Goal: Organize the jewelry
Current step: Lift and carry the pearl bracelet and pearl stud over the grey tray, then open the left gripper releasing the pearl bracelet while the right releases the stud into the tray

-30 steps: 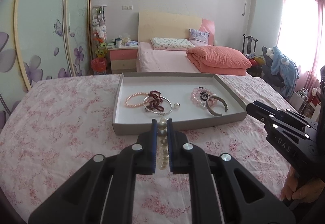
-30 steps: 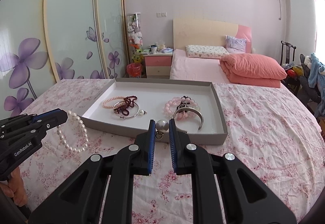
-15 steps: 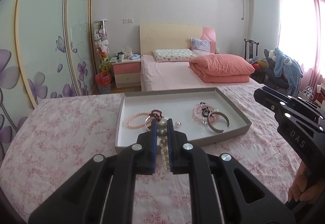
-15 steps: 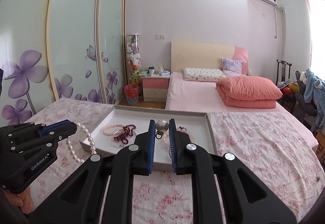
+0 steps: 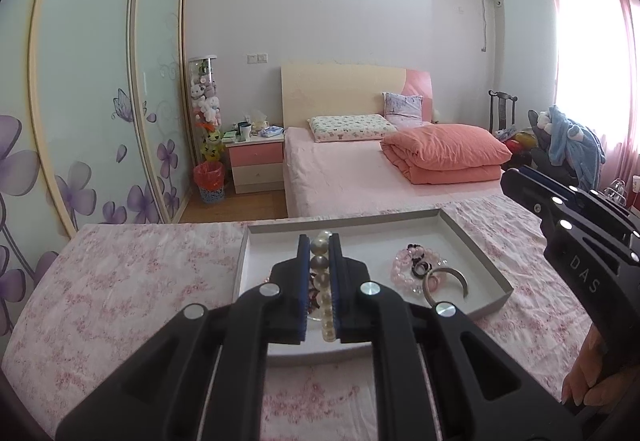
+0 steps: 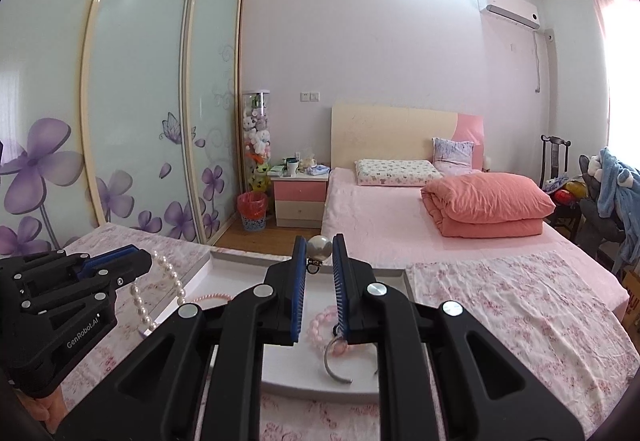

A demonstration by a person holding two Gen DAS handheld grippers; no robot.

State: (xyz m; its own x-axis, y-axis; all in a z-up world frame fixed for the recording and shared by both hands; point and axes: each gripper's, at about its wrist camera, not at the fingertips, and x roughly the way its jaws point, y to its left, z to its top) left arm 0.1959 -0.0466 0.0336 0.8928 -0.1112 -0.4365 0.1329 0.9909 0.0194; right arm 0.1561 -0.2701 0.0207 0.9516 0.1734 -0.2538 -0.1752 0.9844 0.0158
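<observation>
My left gripper (image 5: 320, 241) is shut on a white pearl strand (image 5: 322, 281), held above the near part of the grey-rimmed white tray (image 5: 480, 261). In the right wrist view the pearl strand (image 6: 168, 281) hangs in a loop from the left gripper (image 6: 140, 261). My right gripper (image 6: 319, 241) is shut on a single large pearl with a small metal clasp (image 6: 319, 247), lifted over the tray (image 6: 224, 255). In the tray lie a pink bead bracelet (image 5: 416, 269), a silver cuff (image 5: 444, 281) and a thin pink bracelet (image 6: 212, 297). The right gripper (image 5: 516, 177) shows at the right edge.
The tray rests on a pink floral bedspread (image 5: 140, 281). Beyond it are a bed with a folded salmon quilt (image 5: 444, 153), a nightstand (image 5: 256, 161), a red bin (image 5: 208, 181) and sliding wardrobe doors (image 5: 100, 101). A chair with clothes (image 5: 568, 145) stands by the window.
Both grippers have risen and tipped upward, so the tray sits lower in both views. Each keeps its hold: the left on the pearl strand, the right on the single pearl.
</observation>
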